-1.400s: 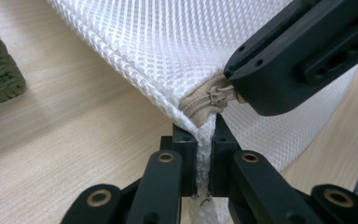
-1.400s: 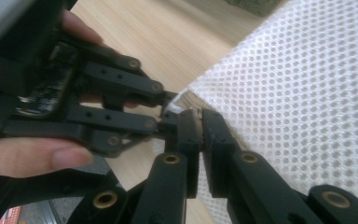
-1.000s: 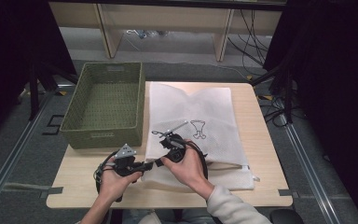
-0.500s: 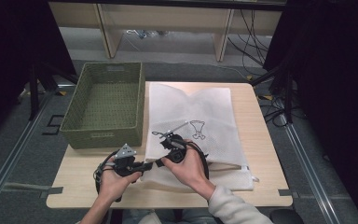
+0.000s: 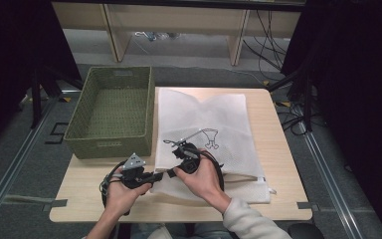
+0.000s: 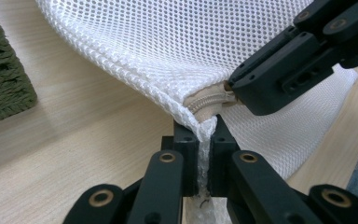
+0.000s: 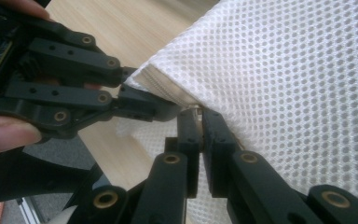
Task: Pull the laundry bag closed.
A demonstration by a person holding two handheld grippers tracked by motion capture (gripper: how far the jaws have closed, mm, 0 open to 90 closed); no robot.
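A white mesh bag (image 5: 204, 119) with a small drawing on it lies flat on the wooden table (image 5: 84, 201). Both grippers meet at its near left corner. My left gripper (image 6: 206, 128) is shut on the corner of the mesh bag (image 6: 168, 46), just below the beige zipper end (image 6: 207, 100). My right gripper (image 7: 200, 114) is shut on the zipper end at the same corner of the bag (image 7: 284, 93), its jaws crossing close to the left gripper's fingertips (image 7: 142, 105). In the high view the left gripper (image 5: 162, 175) and the right gripper (image 5: 173, 172) sit tip to tip.
A green woven basket (image 5: 114, 107) stands with nothing in it at the table's left, right beside the bag; its wall (image 6: 0, 79) is close to the left gripper. Cables trail from both grippers over the table's near edge.
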